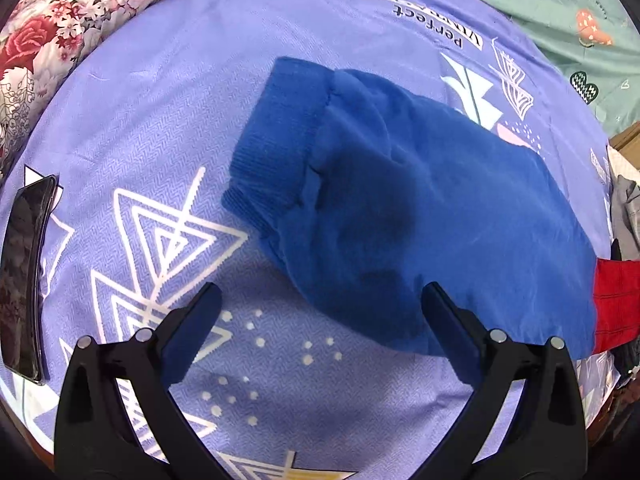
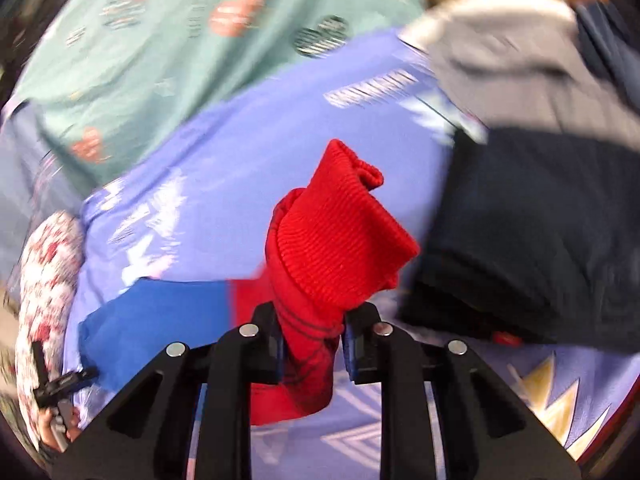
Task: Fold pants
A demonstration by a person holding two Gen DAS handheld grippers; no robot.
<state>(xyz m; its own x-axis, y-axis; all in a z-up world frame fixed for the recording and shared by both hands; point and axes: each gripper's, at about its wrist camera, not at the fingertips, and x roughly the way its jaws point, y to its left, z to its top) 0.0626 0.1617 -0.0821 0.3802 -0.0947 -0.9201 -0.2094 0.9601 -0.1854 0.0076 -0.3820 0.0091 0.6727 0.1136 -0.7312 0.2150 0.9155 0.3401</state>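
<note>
- The pants (image 1: 400, 200) are blue with a red section, lying on a purple patterned bedsheet (image 1: 140, 120), so this looks like a bed.
- From the left wrist view, the blue ribbed cuff (image 1: 276, 140) points up and to the left, and the leg runs down to the right, where the red part (image 1: 616, 304) pokes in at the edge.
- The left hand-held gripper (image 1: 320, 340) is spread wide with nothing in it, hovering over the sheet right by the lower edge of the blue fabric.
- The right hand-held gripper (image 2: 312, 344) is clenched on the red fabric, with a red ribbed cuff (image 2: 340, 232) bunched up above its fingers.
- A dark phone (image 1: 24, 280) lies at the left edge of the sheet.
- A floral pillow (image 1: 60, 20) sits top left and a green sheet (image 1: 560, 20) top right.
- The right view is blurry; a dark garment (image 2: 520, 260) and a grey one (image 2: 500, 48) are piled on the right.
</note>
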